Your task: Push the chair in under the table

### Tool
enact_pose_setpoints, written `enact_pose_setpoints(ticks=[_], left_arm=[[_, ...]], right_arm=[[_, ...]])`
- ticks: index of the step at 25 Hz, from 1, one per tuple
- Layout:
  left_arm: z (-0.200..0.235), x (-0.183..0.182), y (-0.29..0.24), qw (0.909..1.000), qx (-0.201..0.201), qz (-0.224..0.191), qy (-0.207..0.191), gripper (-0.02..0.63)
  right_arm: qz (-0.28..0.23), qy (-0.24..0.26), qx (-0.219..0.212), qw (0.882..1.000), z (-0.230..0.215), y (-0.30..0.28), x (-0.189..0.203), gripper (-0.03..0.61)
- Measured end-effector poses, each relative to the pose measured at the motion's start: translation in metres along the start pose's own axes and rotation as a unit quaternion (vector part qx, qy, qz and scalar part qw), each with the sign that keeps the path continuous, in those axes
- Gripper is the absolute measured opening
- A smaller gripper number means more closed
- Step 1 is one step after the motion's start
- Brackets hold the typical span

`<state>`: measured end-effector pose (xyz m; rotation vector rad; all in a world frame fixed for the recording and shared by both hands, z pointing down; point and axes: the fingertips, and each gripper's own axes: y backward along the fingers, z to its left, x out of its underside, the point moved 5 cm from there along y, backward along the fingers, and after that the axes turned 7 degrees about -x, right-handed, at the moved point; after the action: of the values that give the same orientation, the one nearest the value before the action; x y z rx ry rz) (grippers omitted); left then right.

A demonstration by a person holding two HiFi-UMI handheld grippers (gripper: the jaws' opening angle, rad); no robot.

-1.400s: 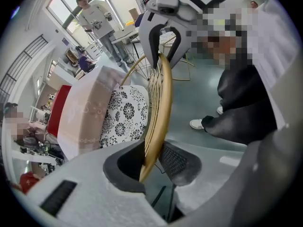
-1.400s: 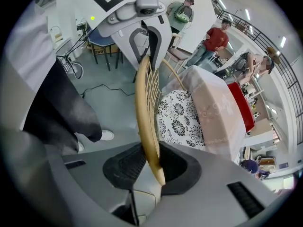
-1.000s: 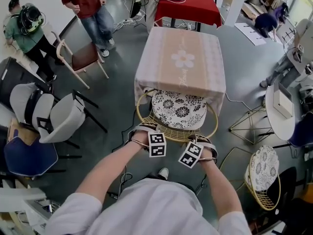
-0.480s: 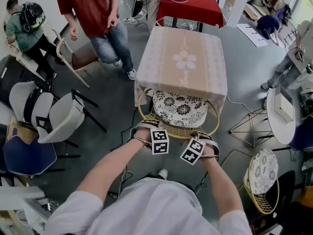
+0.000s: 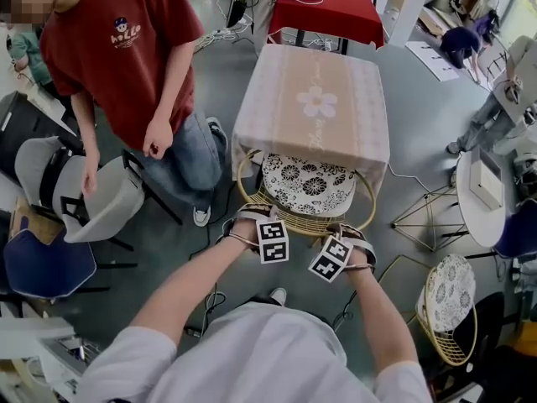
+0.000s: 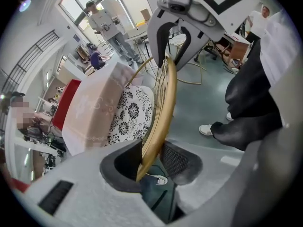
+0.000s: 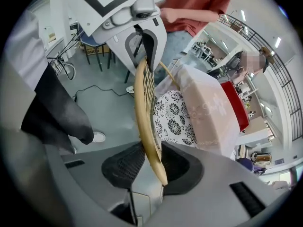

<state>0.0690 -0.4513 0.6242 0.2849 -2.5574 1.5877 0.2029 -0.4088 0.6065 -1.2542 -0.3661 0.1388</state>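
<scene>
A gold wire chair with a black-and-white floral cushion stands with its seat partly under the table, which wears a pale pink cloth. Both grippers are at the chair's back rim. My left gripper has just been opening. In the left gripper view the gold rim still lies between its jaws, against the left pad with a gap to the right one. My right gripper is shut on the rim, which runs between its pads.
A person in a red shirt stands close on the left of the chair. Grey and blue chairs sit further left. A second gold chair and a wire stand are on the right. A red table is behind.
The person in the red shirt has walked from the far left corner to right beside the chair. Chair and both grippers have kept their place.
</scene>
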Motion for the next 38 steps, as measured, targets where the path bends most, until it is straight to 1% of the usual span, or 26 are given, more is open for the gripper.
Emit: enact_pose_setpoints(ticks=[4,8,11,14,17,22,24,27,29,31,34,36,38], left_arm=[[0.003,0.003,0.010,0.9990,-0.013,-0.017,0.038,0.129],[0.002,0.003,0.024,0.9953,-0.031,-0.042,0.081,0.132],[0.003,-0.001,0.033,0.9887,-0.046,-0.063,0.128,0.132],[0.000,-0.004,0.045,0.9775,-0.054,-0.086,0.185,0.130],[-0.007,-0.007,0.064,0.9623,-0.062,-0.109,0.241,0.130],[-0.021,-0.013,0.094,0.9297,-0.073,-0.137,0.334,0.126],[-0.030,-0.018,0.107,0.9170,-0.081,-0.150,0.360,0.104],[-0.043,-0.028,0.129,0.8956,-0.092,-0.174,0.399,0.065],[-0.052,-0.035,0.142,0.8816,-0.096,-0.189,0.422,0.041],[-0.061,-0.044,0.152,0.8697,-0.098,-0.203,0.439,0.030],[-0.074,-0.057,0.166,0.8555,-0.097,-0.223,0.457,0.006],[-0.082,-0.065,0.177,0.8471,-0.094,-0.238,0.466,0.006],[-0.087,-0.071,0.189,0.8377,-0.093,-0.253,0.475,0.006]], right_arm=[[-0.016,-0.023,0.009,1.000,0.000,0.009,-0.005,0.110],[-0.042,-0.085,0.017,0.995,0.000,0.018,-0.001,0.112],[-0.062,-0.126,0.031,0.990,0.000,0.028,0.001,0.110],[-0.089,-0.160,0.046,0.982,0.003,0.040,-0.003,0.102],[-0.131,-0.212,0.046,0.967,0.011,0.057,-0.009,0.088],[-0.208,-0.285,0.048,0.935,0.024,0.087,-0.011,0.062],[-0.232,-0.311,0.049,0.920,0.033,0.097,-0.007,0.051],[-0.262,-0.332,0.052,0.905,0.048,0.116,-0.003,0.037],[-0.281,-0.341,0.054,0.895,0.058,0.128,0.000,0.030],[-0.300,-0.354,0.057,0.884,0.066,0.140,0.003,0.021],[-0.329,-0.378,0.059,0.863,0.075,0.155,0.010,0.005],[-0.349,-0.392,0.058,0.850,0.081,0.164,0.014,0.003],[-0.363,-0.397,0.056,0.841,0.089,0.174,0.014,0.003]])
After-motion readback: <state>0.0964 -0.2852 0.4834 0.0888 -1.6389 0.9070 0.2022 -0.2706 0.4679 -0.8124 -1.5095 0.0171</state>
